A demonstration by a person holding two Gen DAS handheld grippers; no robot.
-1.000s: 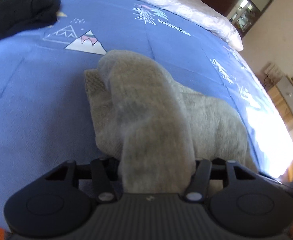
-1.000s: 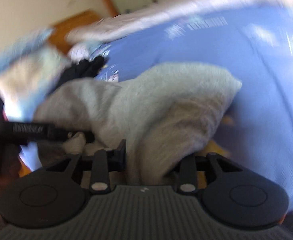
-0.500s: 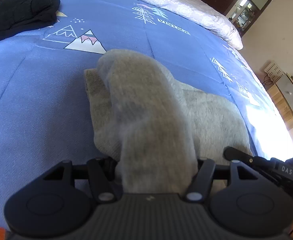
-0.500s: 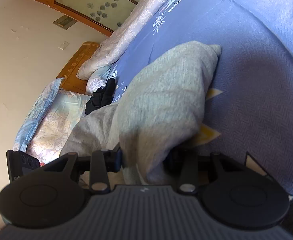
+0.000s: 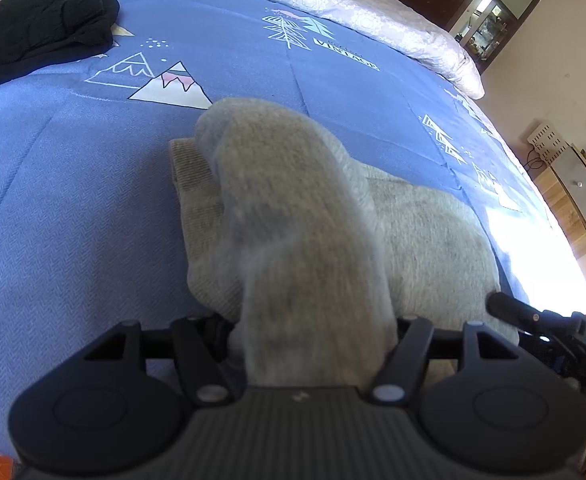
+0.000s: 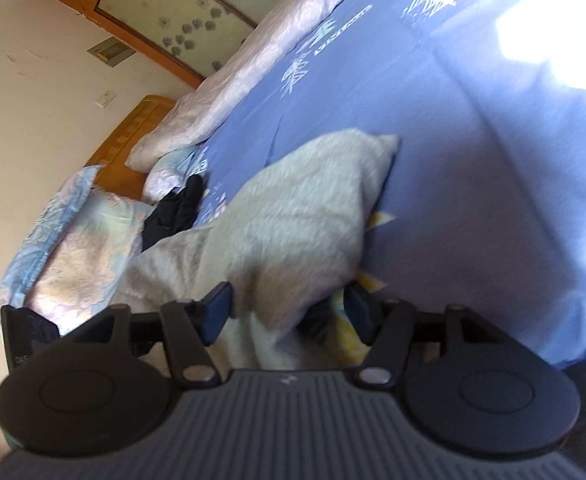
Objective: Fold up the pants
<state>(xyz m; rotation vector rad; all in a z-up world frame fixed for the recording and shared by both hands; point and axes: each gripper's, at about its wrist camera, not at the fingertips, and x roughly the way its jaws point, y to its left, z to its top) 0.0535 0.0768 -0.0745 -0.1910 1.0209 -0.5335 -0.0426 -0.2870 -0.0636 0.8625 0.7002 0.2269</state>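
The grey pants (image 5: 421,240) lie folded over on the blue bedspread (image 5: 73,184). My left gripper (image 5: 313,332) is shut on a thick fold of the pants that rises over the lower layer with its ribbed cuff (image 5: 197,184). In the right wrist view the pants (image 6: 293,224) bulge up between the fingers (image 6: 217,312) of my right gripper (image 6: 289,312), which stands open with the cloth loose between its jaws. The right gripper also shows at the lower right of the left wrist view (image 5: 549,328).
A black garment (image 5: 41,36) lies at the far left of the bed, also in the right wrist view (image 6: 177,208). A white quilt (image 5: 333,0) runs along the far edge. Pillows (image 6: 77,248) and a wooden headboard (image 6: 133,136) are beyond. A cabinet (image 5: 573,192) stands right of the bed.
My right gripper has opened and let go of the pants fold it held. My left gripper stays shut on its fold and has barely moved.
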